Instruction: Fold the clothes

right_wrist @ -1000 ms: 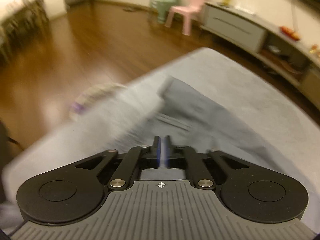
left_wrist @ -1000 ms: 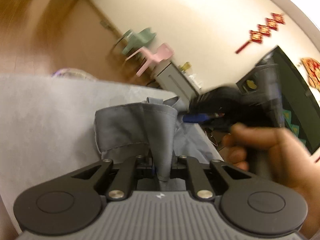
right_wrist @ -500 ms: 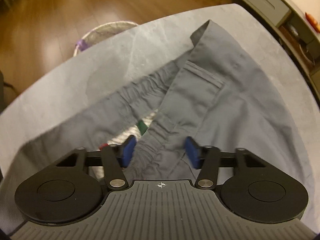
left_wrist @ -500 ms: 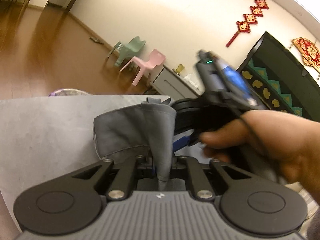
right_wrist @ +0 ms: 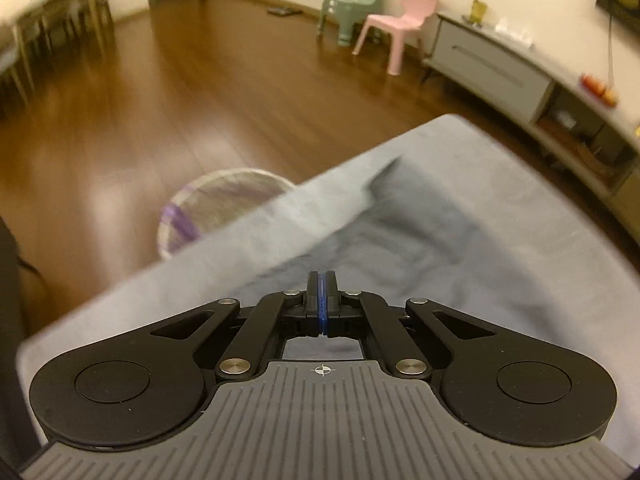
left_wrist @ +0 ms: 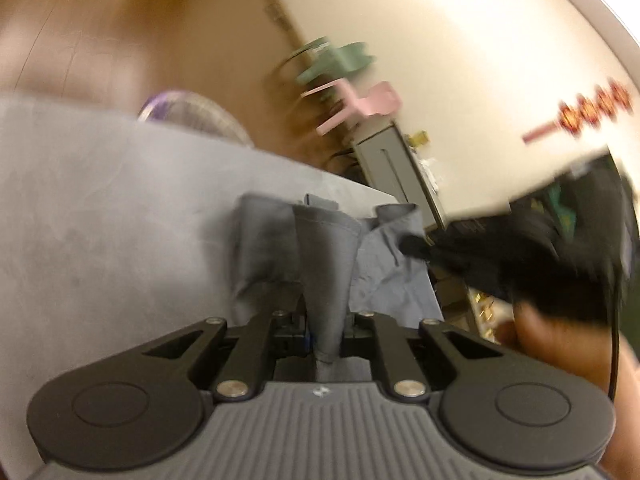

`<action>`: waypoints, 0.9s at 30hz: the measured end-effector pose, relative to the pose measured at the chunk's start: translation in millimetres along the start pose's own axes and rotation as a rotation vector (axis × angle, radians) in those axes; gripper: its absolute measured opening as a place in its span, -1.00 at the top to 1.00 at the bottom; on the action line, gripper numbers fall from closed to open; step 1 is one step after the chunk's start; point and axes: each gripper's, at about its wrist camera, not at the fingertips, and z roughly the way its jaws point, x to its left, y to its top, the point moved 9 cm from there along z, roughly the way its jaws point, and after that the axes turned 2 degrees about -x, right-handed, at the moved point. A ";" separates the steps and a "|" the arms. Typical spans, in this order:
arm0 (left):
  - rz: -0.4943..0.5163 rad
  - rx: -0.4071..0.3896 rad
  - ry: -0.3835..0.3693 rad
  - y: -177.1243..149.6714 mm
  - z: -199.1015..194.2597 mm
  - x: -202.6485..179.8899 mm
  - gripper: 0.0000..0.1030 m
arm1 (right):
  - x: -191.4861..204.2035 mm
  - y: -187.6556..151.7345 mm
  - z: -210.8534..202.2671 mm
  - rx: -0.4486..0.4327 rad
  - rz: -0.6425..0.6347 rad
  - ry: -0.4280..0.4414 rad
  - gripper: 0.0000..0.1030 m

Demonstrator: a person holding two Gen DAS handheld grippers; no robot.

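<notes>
The left gripper [left_wrist: 326, 320] clamps a bunched grey garment [left_wrist: 384, 268]. The right gripper [right_wrist: 322, 306] is closed on nothing. The garment lies rumpled on the table [right_wrist: 540, 208]; folding appears incomplete.

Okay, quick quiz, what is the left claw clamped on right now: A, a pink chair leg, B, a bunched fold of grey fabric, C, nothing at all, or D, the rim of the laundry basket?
B: in the left wrist view, the left claw is shut on a gathered fold of the grey garment, which rises from between its fingers above the grey table.
</notes>
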 end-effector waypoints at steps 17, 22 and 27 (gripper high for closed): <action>0.243 0.102 0.094 -39.5 10.4 -12.6 0.60 | -294.5 -323.9 -188.9 -0.064 0.446 -0.335 -0.42; 0.291 0.152 0.101 -70.8 10.1 -21.5 0.74 | -419.4 -461.5 -262.5 -0.050 0.611 -0.520 -0.38; 0.381 0.314 0.033 -117.4 14.1 -46.1 0.75 | -528.9 -541.6 -310.2 -0.030 0.764 -0.664 -0.37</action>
